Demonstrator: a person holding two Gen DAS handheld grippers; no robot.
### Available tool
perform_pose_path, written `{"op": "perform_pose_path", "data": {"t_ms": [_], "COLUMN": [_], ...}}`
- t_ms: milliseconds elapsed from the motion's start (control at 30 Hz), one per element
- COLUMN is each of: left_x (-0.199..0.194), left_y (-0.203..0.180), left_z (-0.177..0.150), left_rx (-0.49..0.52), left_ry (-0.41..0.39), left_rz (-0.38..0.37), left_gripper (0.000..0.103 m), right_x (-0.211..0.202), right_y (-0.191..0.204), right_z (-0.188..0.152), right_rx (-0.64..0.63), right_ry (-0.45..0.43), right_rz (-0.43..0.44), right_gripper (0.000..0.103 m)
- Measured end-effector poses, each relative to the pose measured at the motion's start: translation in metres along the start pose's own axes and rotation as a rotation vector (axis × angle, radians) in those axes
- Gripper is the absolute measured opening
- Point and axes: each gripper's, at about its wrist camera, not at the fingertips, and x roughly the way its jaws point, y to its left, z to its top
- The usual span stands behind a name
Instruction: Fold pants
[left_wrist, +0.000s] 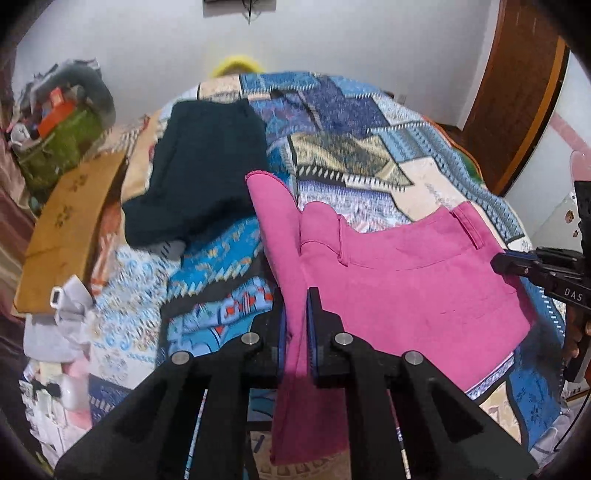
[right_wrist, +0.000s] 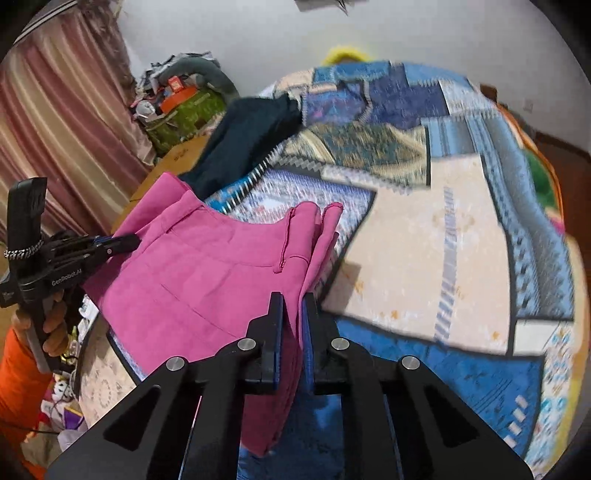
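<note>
Pink pants (left_wrist: 399, 280) hang lifted a little over a bed with a patterned blue quilt (left_wrist: 351, 122). My left gripper (left_wrist: 295, 295) is shut on one edge of the pink cloth, which drapes down between its fingers. The right gripper (left_wrist: 496, 264) shows at the right edge of that view, pinching the far corner by the waistband. In the right wrist view the pink pants (right_wrist: 207, 280) stretch to the left, and my right gripper (right_wrist: 293, 299) is shut on their bunched edge. The left gripper (right_wrist: 135, 242) clamps the opposite corner there, held by a hand (right_wrist: 55, 321).
Dark folded pants (left_wrist: 207, 166) lie on the quilt (right_wrist: 461, 221) farther back. A brown cardboard box (left_wrist: 70, 225) and a pile of bags (left_wrist: 62, 122) stand left of the bed. A striped curtain (right_wrist: 59, 122) hangs at left, a wooden door (left_wrist: 517, 88) at right.
</note>
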Motion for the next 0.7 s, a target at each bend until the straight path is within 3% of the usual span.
{"op": "perform_pose_path", "data": {"t_ms": [333, 700], "left_x": [-0.027, -0.016], "left_y": [0.012, 0.063], "left_z": [0.043, 0.089], "left_rx": [0.014, -0.095], "left_ry": [-0.148, -0.193], "left_rz": [0.072, 0.129], "left_gripper": [0.010, 0.010], "right_x": [-0.017, 0.016], "right_y": [0.022, 0.046], "right_z": [0.055, 0.114], "right_rx": [-0.108, -0.179], "right_ry": [-0.138, -0.175], "right_rz": [-0.051, -0.056], "right_gripper": [0.008, 0.008]}}
